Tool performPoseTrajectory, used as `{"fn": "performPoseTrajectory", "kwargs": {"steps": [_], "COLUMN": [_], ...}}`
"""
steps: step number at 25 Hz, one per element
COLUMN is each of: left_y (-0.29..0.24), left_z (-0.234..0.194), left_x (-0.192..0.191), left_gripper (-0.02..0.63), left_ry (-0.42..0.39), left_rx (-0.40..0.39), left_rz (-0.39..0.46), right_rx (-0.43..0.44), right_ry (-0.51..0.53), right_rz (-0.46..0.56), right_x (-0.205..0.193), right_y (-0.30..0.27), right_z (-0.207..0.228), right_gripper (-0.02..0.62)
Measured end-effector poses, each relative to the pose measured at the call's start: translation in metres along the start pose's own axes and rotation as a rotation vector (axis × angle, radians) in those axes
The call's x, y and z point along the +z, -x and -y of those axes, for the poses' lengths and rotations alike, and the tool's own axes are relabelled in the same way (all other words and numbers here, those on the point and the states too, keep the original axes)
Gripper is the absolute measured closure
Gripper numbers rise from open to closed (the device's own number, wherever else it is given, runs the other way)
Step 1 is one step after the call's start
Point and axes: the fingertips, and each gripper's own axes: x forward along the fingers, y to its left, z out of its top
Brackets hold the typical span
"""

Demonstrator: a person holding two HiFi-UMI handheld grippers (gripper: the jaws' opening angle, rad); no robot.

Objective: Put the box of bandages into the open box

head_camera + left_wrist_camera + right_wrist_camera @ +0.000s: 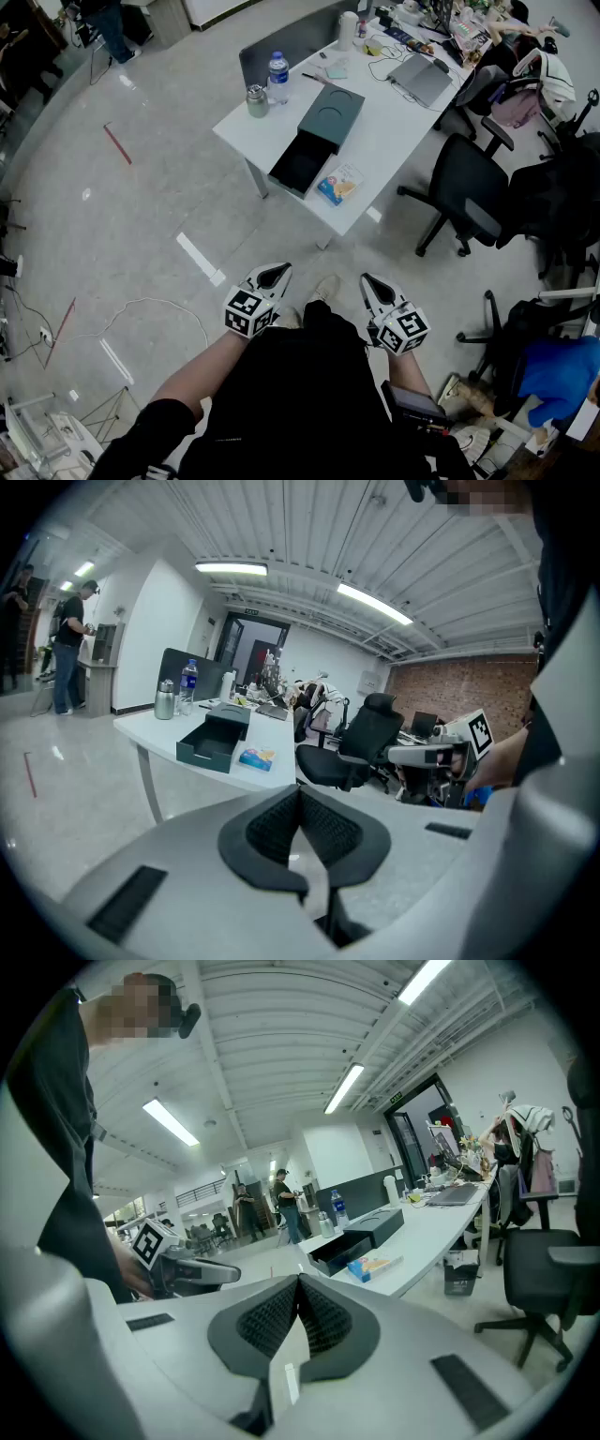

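The blue and orange box of bandages (338, 184) lies on the near corner of a white table (394, 131), right beside the open dark box (301, 162), whose lid (331, 115) sits just behind it. Both show small in the left gripper view, the bandage box (257, 757) next to the open box (212, 743), and in the right gripper view too, bandage box (371, 1266) and open box (342, 1245). My left gripper (275, 275) and right gripper (372, 283) hang close to my body, well short of the table, both shut and empty.
On the table stand a water bottle (277, 77), a metal flask (257, 100), a laptop (421, 77) and clutter. Black office chairs (466, 192) stand to the table's right. A cable (141, 309) lies on the floor at left. A person (67, 649) stands far off.
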Motion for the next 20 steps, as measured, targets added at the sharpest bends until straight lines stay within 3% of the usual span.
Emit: {"fn": "performPoseTrajectory", "kwargs": {"steps": [8, 20], "left_y": [0.037, 0.043], "left_z": [0.016, 0.042], "left_x": [-0.030, -0.033], "left_gripper": [0.598, 0.598], "left_ry": [-0.004, -0.029], "left_rx": [-0.014, -0.076], "left_rz": [-0.006, 0.000], "right_rx": [-0.001, -0.081], "right_ry": [-0.006, -0.009], "right_rz": [0.006, 0.032], "right_x": [-0.025, -0.027], "right_y": [0.024, 0.048], "right_z": [-0.046, -0.052], "right_gripper": [0.571, 0.571]}}
